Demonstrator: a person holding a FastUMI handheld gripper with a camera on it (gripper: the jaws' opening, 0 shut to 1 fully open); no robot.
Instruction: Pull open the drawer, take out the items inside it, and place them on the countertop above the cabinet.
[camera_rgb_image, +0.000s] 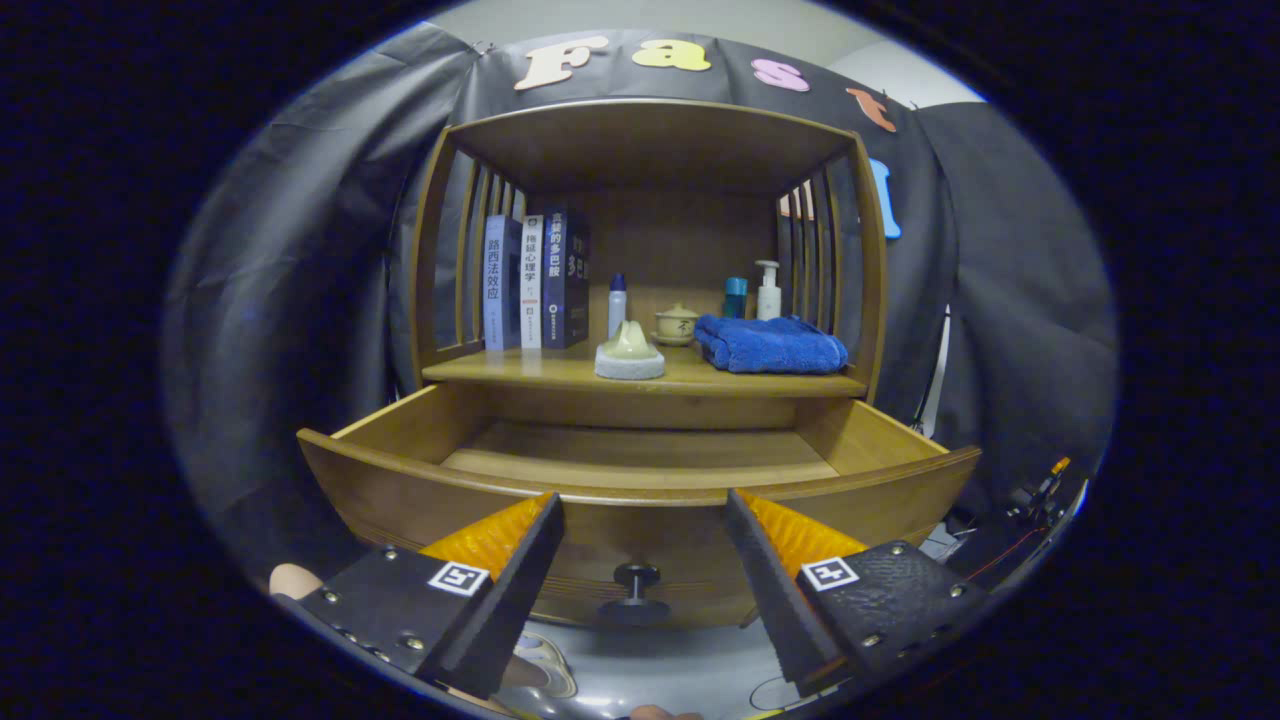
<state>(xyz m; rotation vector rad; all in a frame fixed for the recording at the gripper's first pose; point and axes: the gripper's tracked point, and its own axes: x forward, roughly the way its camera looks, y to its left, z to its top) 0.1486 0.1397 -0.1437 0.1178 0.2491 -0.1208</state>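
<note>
Just ahead of my jaws (640, 510), the drawer (640, 470) stands open, its visible floor bare. My jaws are wide apart, holding nothing. I should tilt down to check the near floor.

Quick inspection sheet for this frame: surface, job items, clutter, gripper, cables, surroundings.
Surface: wooden countertop above the drawer, partly occupied.
Job's things: drawer pulled open, visible floor bare; knob between the fingers, untouched.
Clutter: books, small bottle, folded cloth on a round pad, lidded cup, blue towel, teal container, pump bottle.
Gripper: gripper open, holding nothing, at the drawer front.
Cables: red wire beside the cabinet.
Surroundings: black cloth wall.
</note>
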